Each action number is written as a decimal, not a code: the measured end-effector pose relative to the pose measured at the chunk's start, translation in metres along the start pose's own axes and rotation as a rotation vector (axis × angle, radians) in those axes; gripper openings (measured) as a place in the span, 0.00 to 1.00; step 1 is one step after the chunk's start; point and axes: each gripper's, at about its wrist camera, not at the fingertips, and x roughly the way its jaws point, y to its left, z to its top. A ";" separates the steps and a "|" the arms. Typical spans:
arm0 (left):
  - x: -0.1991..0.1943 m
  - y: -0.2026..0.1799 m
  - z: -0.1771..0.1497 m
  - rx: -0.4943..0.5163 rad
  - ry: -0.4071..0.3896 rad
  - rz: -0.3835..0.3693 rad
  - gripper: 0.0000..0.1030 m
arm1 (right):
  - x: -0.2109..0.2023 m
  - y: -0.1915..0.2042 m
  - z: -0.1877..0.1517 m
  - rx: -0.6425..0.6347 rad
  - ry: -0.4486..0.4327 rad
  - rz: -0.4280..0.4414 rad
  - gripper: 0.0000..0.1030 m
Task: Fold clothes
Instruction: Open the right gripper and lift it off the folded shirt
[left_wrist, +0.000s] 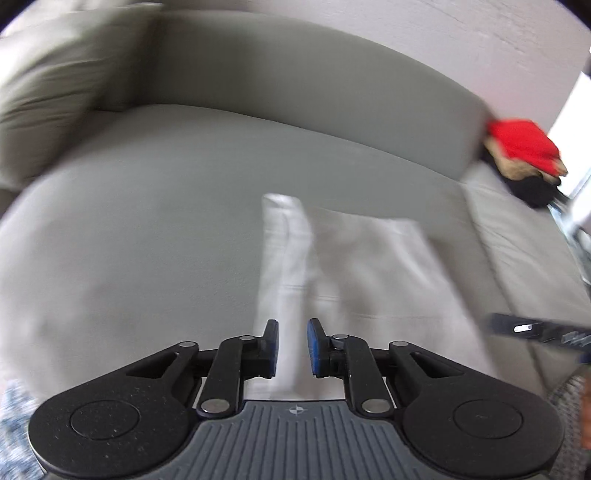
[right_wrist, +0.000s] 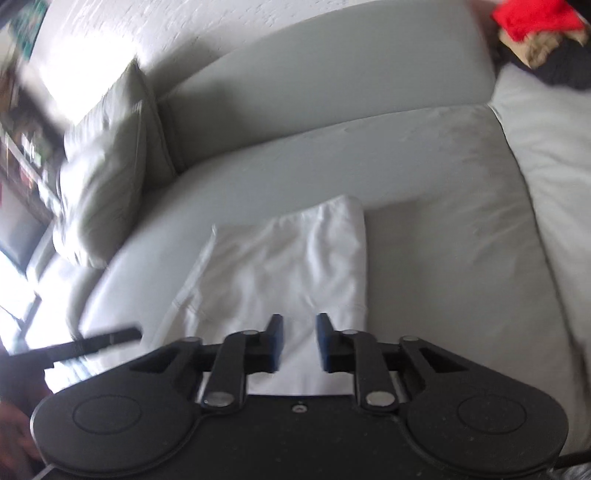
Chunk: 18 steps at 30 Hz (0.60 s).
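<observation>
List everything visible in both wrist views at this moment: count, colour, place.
White garment: one, white, partly folded on the seat in front of both grippers.
Sofa: one, grey, fills both views.
Pillow: one, grey-green, against the sofa's left end.
Clothes pile: one heap, red, tan and black, far right on the sofa.
Shelf clutter: blurred, count unclear, left edge.
Left gripper: black, blue pads, jaws apart, garment seen between them, no pad pressing it.
Right gripper: black, blue pads, jaws apart over the garment's near edge.
</observation>
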 end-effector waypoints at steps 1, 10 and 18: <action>0.010 -0.009 -0.001 0.028 0.017 0.007 0.13 | 0.002 0.003 -0.004 -0.054 0.001 -0.009 0.17; 0.038 -0.008 -0.012 0.061 0.105 0.192 0.09 | 0.003 0.012 -0.059 -0.443 0.033 -0.105 0.17; 0.001 -0.001 -0.007 0.024 0.020 0.105 0.09 | -0.034 -0.012 -0.023 -0.254 -0.013 0.002 0.17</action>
